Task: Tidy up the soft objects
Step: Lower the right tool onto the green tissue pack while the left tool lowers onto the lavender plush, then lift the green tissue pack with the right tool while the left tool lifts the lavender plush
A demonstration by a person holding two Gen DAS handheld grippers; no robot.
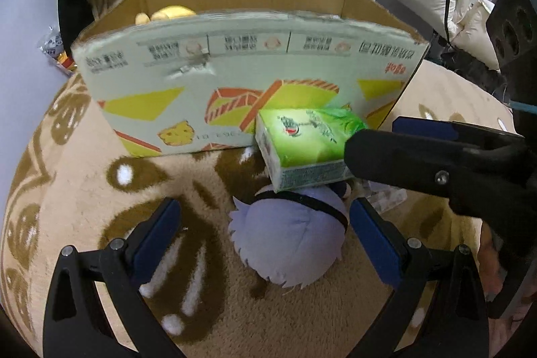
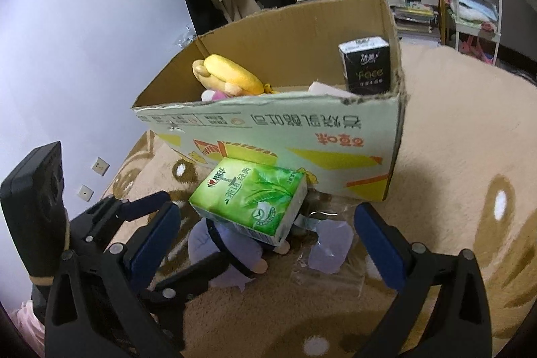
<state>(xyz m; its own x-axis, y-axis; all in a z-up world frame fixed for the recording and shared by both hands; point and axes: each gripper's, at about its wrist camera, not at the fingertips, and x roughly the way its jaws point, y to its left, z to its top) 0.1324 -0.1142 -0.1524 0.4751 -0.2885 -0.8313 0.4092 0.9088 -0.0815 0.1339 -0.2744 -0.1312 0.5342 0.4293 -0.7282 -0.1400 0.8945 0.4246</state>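
The green tissue pack [image 1: 303,145] lies tilted on top of the pale purple plush [image 1: 288,244], just in front of the cardboard box [image 1: 235,89], all on the beige rug [image 1: 84,190]. Your left gripper [image 1: 265,240] has its fingers spread wide around the plush, one finger [image 1: 372,244] beside it; whether any finger touches it is unclear. Your right gripper [image 2: 265,244] is spread wide too, grasping nothing, the pack between its fingers. Inside the box sit a yellow plush [image 2: 231,72] and a black tissue pack [image 2: 365,64]. Crumpled clear plastic [image 2: 330,245] lies beside the purple plush.
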